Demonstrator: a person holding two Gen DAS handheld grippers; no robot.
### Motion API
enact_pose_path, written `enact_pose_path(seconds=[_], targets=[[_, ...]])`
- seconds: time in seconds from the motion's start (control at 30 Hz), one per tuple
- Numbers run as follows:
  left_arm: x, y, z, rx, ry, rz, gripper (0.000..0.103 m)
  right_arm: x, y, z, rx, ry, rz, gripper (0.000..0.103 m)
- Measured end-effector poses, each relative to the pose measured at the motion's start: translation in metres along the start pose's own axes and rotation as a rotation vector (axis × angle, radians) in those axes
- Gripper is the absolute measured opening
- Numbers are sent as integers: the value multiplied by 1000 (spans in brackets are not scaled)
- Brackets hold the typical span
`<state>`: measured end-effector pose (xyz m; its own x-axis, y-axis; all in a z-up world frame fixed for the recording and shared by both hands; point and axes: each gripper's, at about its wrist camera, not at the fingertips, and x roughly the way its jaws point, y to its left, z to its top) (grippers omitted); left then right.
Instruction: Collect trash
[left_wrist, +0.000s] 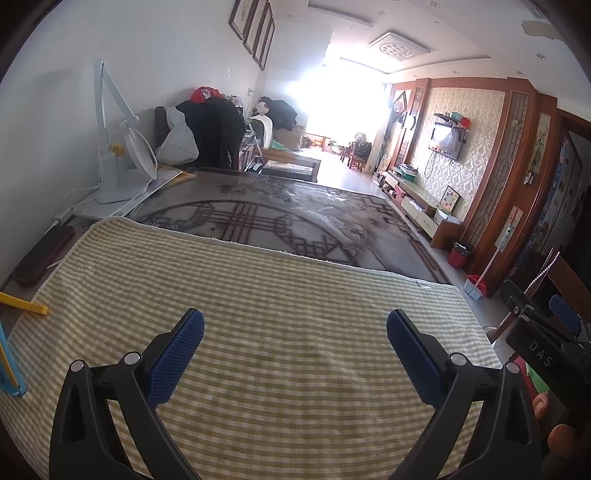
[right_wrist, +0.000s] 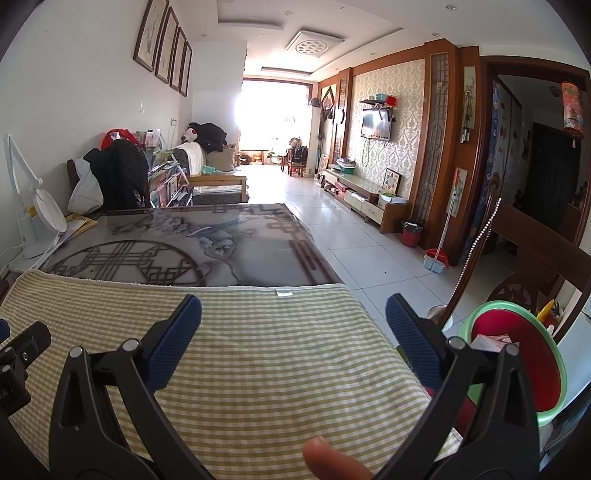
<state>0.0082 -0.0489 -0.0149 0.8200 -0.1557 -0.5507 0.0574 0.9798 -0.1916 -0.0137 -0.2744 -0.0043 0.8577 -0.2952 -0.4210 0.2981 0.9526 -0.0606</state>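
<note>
Both grippers idle above the striped cloth (left_wrist: 280, 332), jaws wide and holding nothing: left gripper (left_wrist: 295, 354) centred over the green-and-cream weave, right gripper (right_wrist: 293, 343) over the cloth's right edge, beside the bin (right_wrist: 517, 362). No loose trash visible anywhere on the cloth, nor on the patterned table cover (right_wrist: 207, 243) beyond it. Only trash in sight: crumpled paper (right_wrist: 493, 341) already lying inside the green-rimmed, red-lined bin, just off the table's right edge. Judged from that, collection done or very nearly so; nothing left in view to pick up. Yellow strip (left_wrist: 26, 302) and blue item (left_wrist: 11, 373) at the far left edge of the left wrist view, touching or just off the cloth, too clipped to tell whether trash or tools. If trash, a short reach left remaining; otherwise finished. Desk lamp (left_wrist: 114, 162) and dark case (left_wrist: 40, 254) at the table's left, apparently not part of the job.
</note>
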Motion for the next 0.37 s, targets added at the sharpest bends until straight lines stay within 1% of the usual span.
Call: enact_pose_path(seconds=[0.07, 0.17, 0.2, 0.3, 0.37], targets=[[0, 0, -1, 1, -7, 10, 95, 5, 2, 0, -5, 32, 21, 98], [-1, -1, 0, 17, -18, 32, 95, 26, 9, -3, -15, 118, 84, 98], [-2, -2, 2, 22, -24, 52, 95, 37, 14, -5, -27, 151, 97, 98], [-5, -1, 5, 46, -58, 92, 95, 66, 28, -13, -93, 229, 118, 98], [-7, 0, 7, 66, -76, 123, 95, 90, 38, -21, -137, 303, 148, 98]])
